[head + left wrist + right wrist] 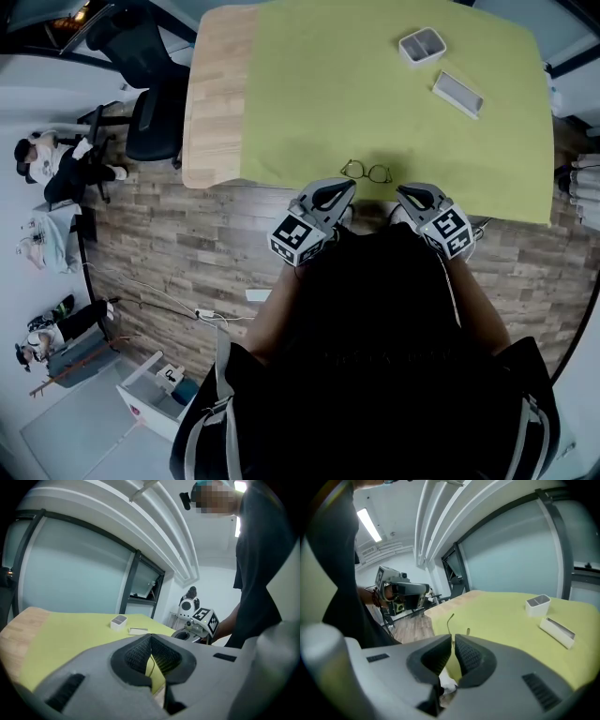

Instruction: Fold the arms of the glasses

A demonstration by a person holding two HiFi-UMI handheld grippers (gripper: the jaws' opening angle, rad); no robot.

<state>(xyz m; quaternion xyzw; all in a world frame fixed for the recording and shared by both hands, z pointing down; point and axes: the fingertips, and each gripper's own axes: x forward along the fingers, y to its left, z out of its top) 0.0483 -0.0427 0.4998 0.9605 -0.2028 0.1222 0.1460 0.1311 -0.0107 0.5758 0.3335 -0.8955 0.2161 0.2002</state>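
At the near edge of the green-clothed surface, the glasses are lying arms-open; you are holding the left gripper and right gripper just beside them, both jaws together, empty.

The glasses have a thin, dark frame with two roundish clear lenses. They lie on the yellow-green covered part of the table, close to its near edge and about midway along it. Their arms are unfolded. In the right gripper view, two slim stalks rise from the table, the taller with a curved tip.
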